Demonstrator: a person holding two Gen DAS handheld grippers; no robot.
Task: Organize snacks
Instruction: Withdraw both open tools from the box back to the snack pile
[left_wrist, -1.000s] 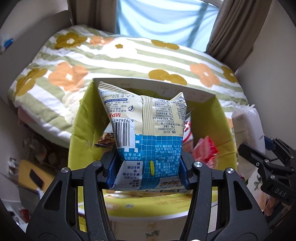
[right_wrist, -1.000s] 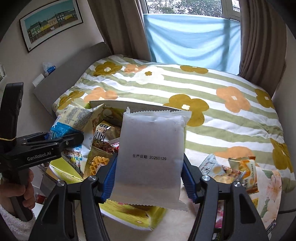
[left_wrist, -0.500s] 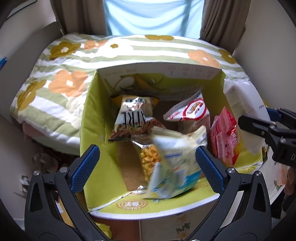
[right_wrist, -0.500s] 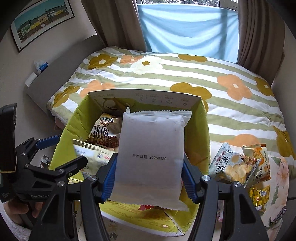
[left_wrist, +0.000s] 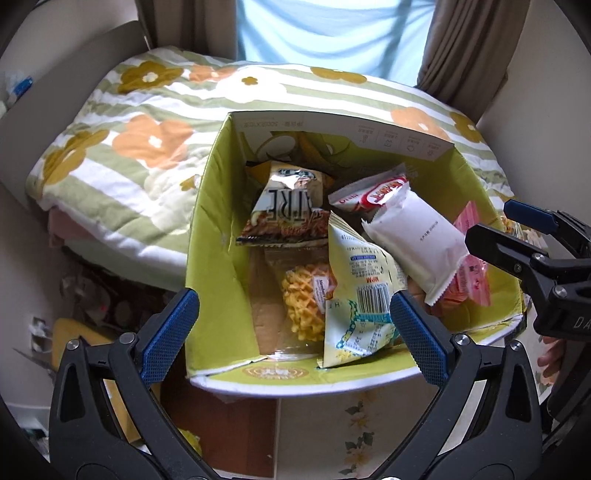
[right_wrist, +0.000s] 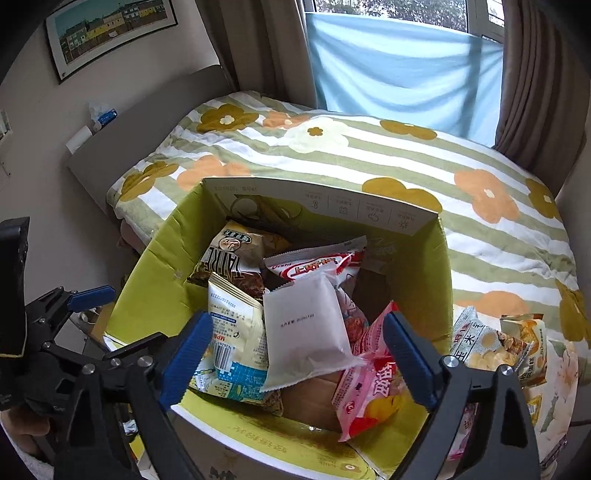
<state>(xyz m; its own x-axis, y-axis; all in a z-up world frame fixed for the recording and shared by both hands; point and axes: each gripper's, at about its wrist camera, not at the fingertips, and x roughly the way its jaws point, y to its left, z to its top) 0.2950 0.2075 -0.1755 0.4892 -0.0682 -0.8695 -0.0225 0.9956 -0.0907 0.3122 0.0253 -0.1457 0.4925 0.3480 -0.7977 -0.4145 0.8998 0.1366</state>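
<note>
Left hand-held gripper (left_wrist: 294, 328) spread wide over the near edge of the green cardboard box (left_wrist: 210, 236), blue ribbed pads (left_wrist: 170, 328) apart and gripping nothing. Right hand-held gripper (right_wrist: 297, 354) likewise spread wide and empty, poised above the box from its near right side — black frame, blue pads (right_wrist: 406, 360) flanking the packets below without touching them. Seen from the right wrist, the left tool angled in from the lower left, a bit of the holding hand (right_wrist: 22, 424) showing beneath it.

Inside the box, a loose heap of crinkled foil and plastic packets: white pillow packet (right_wrist: 308, 332) with serrated ends and a small printed date lying tilted on top; pale yellow-and-blue snack bag (right_wrist: 232, 343) with a barcode slumped beside it at the left; pink packet (right_wrist: 373, 373) propped against the right wall; red-and-white bag (right_wrist: 317, 269) and brown bag (right_wrist: 231, 258) further back; clear bag of yellow waffle-shaped crisps (left_wrist: 304, 302) near the bottom.

Box standing against the foot of a bed under a green-striped floral quilt (right_wrist: 369, 155). More snack bags (right_wrist: 491, 343) lying outside the box at right — on a pale floral surface.
</note>
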